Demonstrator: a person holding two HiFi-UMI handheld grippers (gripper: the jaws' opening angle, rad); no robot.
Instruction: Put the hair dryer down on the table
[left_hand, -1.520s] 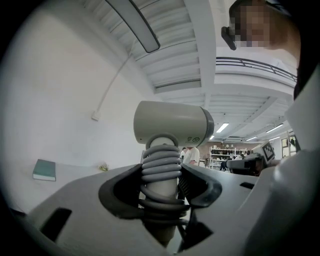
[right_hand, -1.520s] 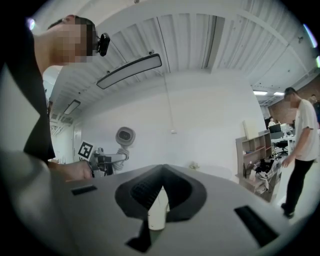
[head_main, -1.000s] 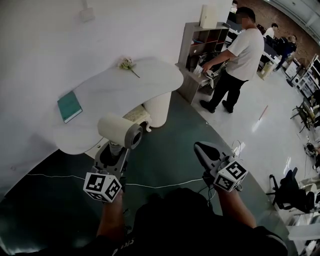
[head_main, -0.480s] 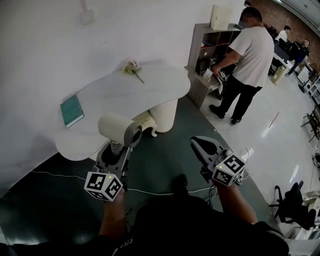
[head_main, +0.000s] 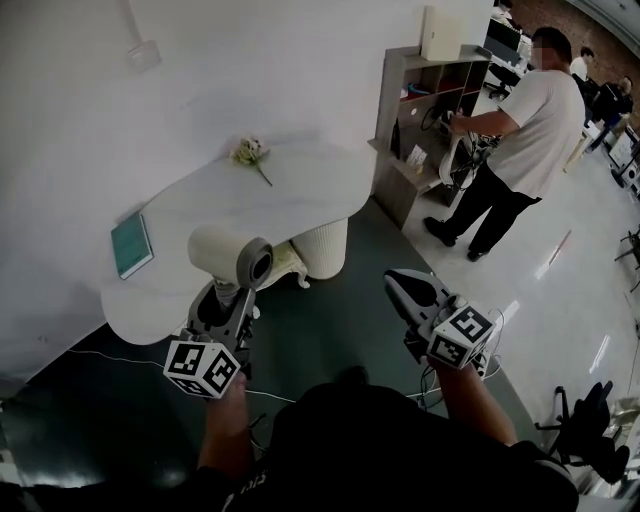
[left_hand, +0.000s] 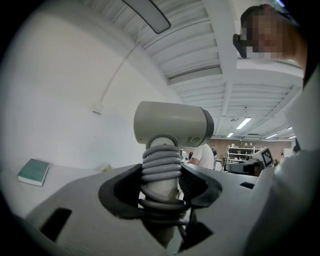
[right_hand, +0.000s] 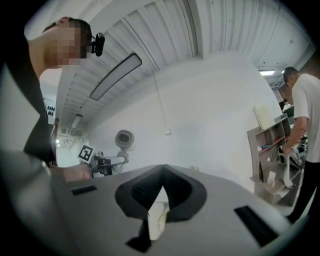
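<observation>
A cream hair dryer (head_main: 230, 258) stands upright in my left gripper (head_main: 224, 305), which is shut on its handle, where the grey cord is wound. In the left gripper view the dryer's head (left_hand: 172, 124) rises above the jaws, which press on the coiled handle (left_hand: 161, 172). It hangs just off the near edge of the white table (head_main: 300, 185). To the right, over the dark floor, my right gripper (head_main: 402, 286) is shut and holds nothing. In the right gripper view its tips (right_hand: 161, 186) meet, and the dryer (right_hand: 124, 138) shows far off to the left.
On the table lie a teal book (head_main: 131, 245) at the left and a small flower sprig (head_main: 250, 152) at the back. The table rests on a white ribbed pedestal (head_main: 320, 243). A person (head_main: 525, 140) stands at a grey shelf unit (head_main: 415, 110) to the right. A thin cable (head_main: 110, 356) crosses the floor.
Both grippers have travelled across the floor toward the table, the dryer still held upright. The table and shelf look larger and nearer, and the standing person has shifted right in the view.
</observation>
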